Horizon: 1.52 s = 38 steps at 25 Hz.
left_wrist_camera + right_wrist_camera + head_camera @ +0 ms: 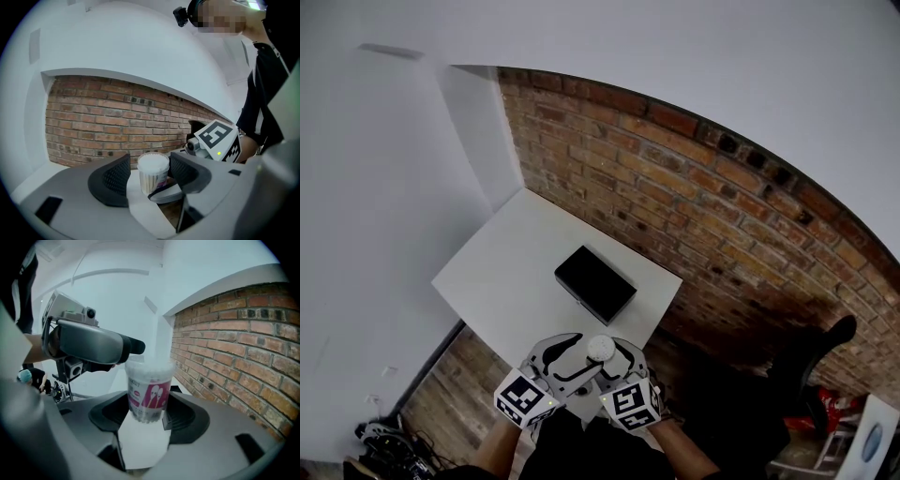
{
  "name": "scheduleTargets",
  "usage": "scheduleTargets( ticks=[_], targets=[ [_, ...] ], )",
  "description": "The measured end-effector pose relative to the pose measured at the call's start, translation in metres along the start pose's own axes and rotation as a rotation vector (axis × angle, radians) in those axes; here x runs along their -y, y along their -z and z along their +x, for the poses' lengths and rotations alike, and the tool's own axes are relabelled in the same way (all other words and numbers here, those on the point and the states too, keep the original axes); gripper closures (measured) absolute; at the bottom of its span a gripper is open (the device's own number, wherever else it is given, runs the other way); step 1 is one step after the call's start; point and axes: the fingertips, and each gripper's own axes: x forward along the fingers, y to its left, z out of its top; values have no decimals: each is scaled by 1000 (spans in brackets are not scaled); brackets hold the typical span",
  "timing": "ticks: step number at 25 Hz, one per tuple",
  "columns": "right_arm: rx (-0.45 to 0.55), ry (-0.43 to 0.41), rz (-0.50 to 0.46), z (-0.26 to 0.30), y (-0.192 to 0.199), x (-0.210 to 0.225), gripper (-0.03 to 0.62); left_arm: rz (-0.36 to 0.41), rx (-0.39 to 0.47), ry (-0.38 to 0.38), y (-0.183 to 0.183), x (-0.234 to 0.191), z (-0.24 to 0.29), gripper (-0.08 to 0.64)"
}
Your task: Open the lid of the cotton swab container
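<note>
I see the right gripper (147, 413) closed on the lower body of the cotton swab container (149, 392), pads pressed on both sides, holding it upright above the near edge of the white surface (506, 272). The lid sits on the container, white and round from the head view. My left gripper (150, 176) is open: its jaws stand either side of the container's top with a gap at each pad. A black box (595, 283) lies flat near the middle of the surface, toward the edge along the brick wall (722, 216).
</note>
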Motion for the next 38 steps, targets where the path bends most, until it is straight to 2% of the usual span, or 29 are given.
scheduleTargets(
  ticks=[6, 13, 18, 38],
  targets=[
    [-25, -13, -52, -13, -9, -5, 330, 45, 26, 15, -17, 13, 0, 293],
    [-107, -26, -129, -17, -2, -11, 330, 63, -31, 39, -10, 19, 7, 285],
    [-133, -14, -181, -19, 4, -14, 330, 21, -48, 58, -4, 22, 11, 284],
    [-135, 0, -215, -23, 12, -21, 330, -17, -84, 59, 11, 29, 8, 287]
  ],
)
